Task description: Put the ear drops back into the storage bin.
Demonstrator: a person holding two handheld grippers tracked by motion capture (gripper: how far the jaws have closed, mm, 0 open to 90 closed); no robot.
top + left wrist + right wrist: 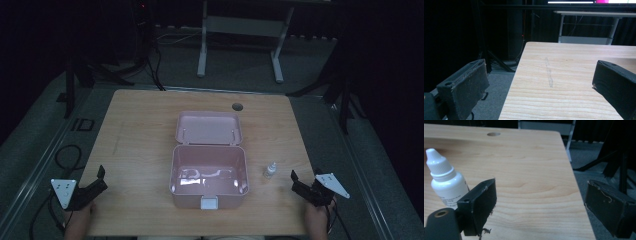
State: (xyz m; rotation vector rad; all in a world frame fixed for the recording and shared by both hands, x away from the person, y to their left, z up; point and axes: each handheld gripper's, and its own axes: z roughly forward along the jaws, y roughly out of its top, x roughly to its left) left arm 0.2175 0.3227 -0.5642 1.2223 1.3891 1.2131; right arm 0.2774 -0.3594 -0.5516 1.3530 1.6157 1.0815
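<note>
Pink box [209,172] sits about mid-table, a bit toward the near edge, with its lid [208,128] flipped open and lying back toward the far edge. The inside looks empty apart from some glare on the bottom, and there's a white latch [209,202] on the near wall.

The small white dropper bottle [270,170] stands upright just right of the box, not touching it, between the box and the right hand-held gripper [296,181]. In the right gripper view the bottle [446,183] is close up, standing outside the jaws, beside the left-hand one, cap on, label too blurry to read.

The right hand-held gripper is near the table's near right corner, jaws wide apart with nothing between them, just bare wood. The left hand-held gripper [99,178] is over by the near left corner, right at the table's left edge, jaws also spread apart and holding nothing. Its own view looks along that left edge, one jaw over the floor, the other over the table [574,75].

There's a round hole [237,106] in the table by the far edge.
</note>
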